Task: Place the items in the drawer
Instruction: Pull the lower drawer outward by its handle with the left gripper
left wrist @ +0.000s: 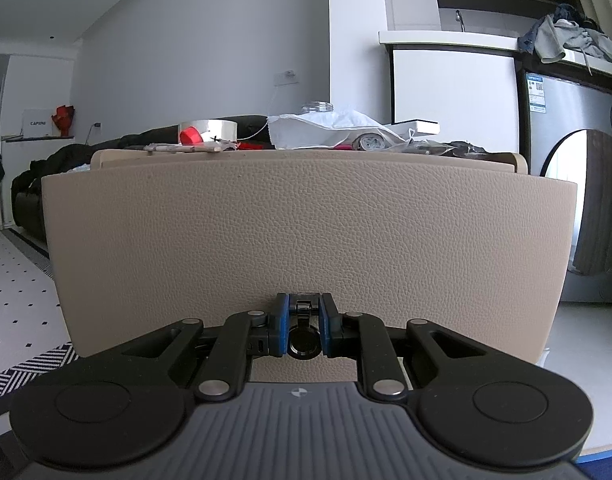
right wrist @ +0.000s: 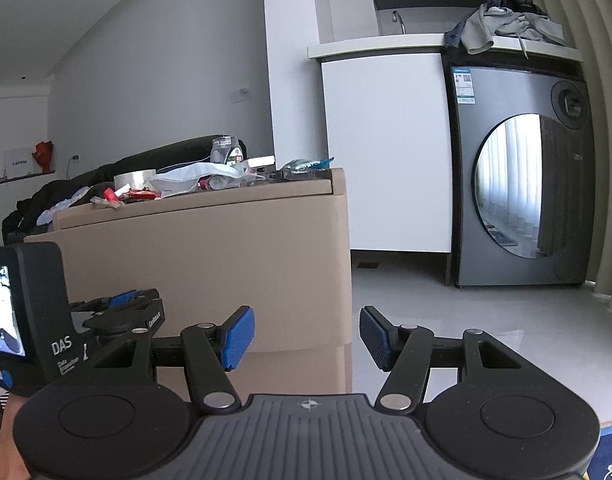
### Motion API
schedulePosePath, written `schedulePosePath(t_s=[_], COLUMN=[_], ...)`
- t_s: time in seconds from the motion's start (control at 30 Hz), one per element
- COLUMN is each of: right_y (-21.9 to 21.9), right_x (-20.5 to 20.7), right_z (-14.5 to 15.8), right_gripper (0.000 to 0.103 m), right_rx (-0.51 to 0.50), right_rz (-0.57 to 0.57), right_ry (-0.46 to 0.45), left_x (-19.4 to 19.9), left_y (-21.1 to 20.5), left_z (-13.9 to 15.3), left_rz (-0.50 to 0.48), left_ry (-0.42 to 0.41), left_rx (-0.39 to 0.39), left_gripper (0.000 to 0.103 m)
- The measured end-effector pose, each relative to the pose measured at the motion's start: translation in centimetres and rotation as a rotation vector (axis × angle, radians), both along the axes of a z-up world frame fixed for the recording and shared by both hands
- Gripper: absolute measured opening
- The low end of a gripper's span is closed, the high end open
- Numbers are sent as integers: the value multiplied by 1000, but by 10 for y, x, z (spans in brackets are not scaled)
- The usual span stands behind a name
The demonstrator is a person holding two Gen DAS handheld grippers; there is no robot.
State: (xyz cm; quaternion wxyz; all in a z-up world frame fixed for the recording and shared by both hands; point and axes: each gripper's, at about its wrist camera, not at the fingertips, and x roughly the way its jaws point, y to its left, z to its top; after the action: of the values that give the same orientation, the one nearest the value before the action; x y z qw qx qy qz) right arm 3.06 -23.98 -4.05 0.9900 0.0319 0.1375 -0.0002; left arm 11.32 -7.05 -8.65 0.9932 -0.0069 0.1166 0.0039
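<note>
1. Clamping a small black ring-shaped pull handle [left wrist: 303, 342] low on the front panel, the left gripper [left wrist: 303, 330] has its blue-padded fingers [left wrist: 279, 330] drawn close together, one on each side of the ring.
2. The handle belongs to the beige leather-textured drawer front [left wrist: 306, 232] of a low beige cabinet [right wrist: 233, 248]; the panel stands slightly forward of the cabinet body behind it, as the stepped upper edge in the left wrist view shows.
3. The right gripper [right wrist: 306, 338] is released: its two blue ribbed pads [right wrist: 237, 338] stand well apart with nothing between them, and it hangs just off the cabinet's right front corner, above the pale tiled floor [right wrist: 486, 320].
4. In the right wrist view, the left gripper's body with its small lit screen [right wrist: 1, 312] appears at the left edge, close against the drawer front; part of a person's forearm [right wrist: 5, 448] shows at the lower left.
5. The items lie on the cabinet top: a roll of clear tape [left wrist: 207, 130], a red cap-like object [left wrist: 190, 135] just in front of it, a crumpled white plastic bag [left wrist: 326, 130], a clear glass jar [right wrist: 225, 150] behind the bag, and a clear wrapper with blue print [right wrist: 306, 166] near the right end.
6. Behind the cabinet stand a dark sofa [right wrist: 105, 176], a white counter unit [right wrist: 386, 148] and a grey front-loading washing machine [right wrist: 518, 176] with crumpled grey clothing [right wrist: 506, 26] on top.
</note>
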Motion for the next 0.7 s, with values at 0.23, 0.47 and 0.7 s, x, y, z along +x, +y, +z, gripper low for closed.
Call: schedulePosePath(t_s=[0.23, 0.47, 0.7], right_y=[-1, -2, -1], right_x=[-2, -5, -9], right_z=[3, 7, 15], right_gripper=[62, 62, 62], right_rx=[-1, -2, -4], right_rz=[-2, 2, 20], right_ry=[-9, -18, -29], left_x=[-12, -24, -37], left_y=[0, 0, 1], left_z=[1, 2, 4], left_rz=[3, 4, 5], left_ry=[6, 11, 17], left_rx=[-4, -5, -16], left_gripper=[17, 17, 17])
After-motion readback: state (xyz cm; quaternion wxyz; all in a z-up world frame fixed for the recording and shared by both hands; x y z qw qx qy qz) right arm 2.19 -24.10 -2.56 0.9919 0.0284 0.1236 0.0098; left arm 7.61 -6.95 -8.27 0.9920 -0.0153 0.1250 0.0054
